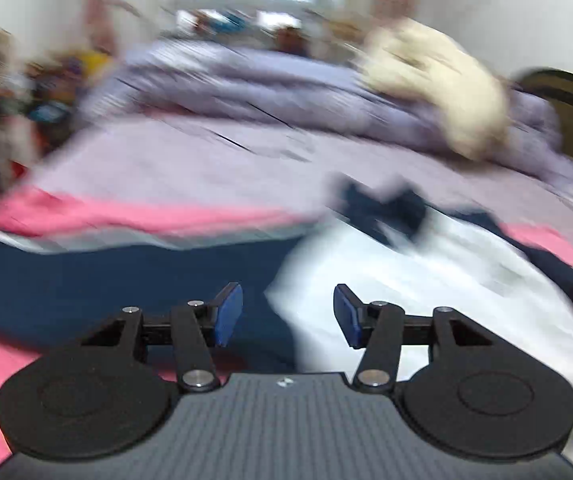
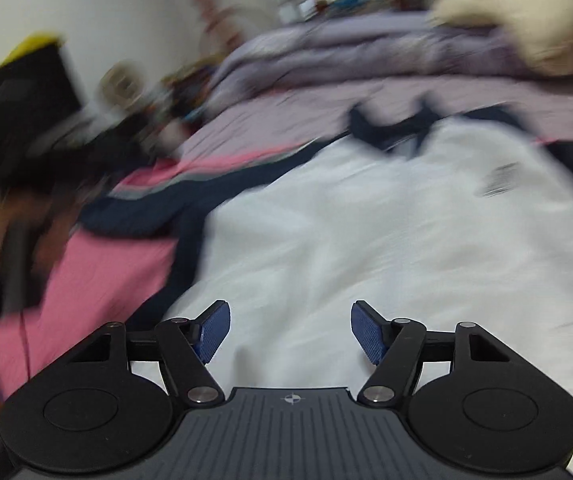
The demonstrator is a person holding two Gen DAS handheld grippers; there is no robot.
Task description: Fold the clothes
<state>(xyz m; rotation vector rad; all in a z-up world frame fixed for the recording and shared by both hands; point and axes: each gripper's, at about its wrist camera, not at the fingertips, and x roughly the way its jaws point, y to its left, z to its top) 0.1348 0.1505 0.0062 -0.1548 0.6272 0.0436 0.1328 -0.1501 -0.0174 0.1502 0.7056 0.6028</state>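
So your left gripper and right gripper are both open and hold nothing, and the white shirt lies spread on the bed over a dark blue garment, so most folding looks left to do.

Each black claw carries blue ribbed pads, silver screws, seemingly grey ridged housing.

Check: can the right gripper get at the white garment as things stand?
Probably yes: the right gripper is open with nothing between its jaws, and the white garment lies directly ahead, uncovered.
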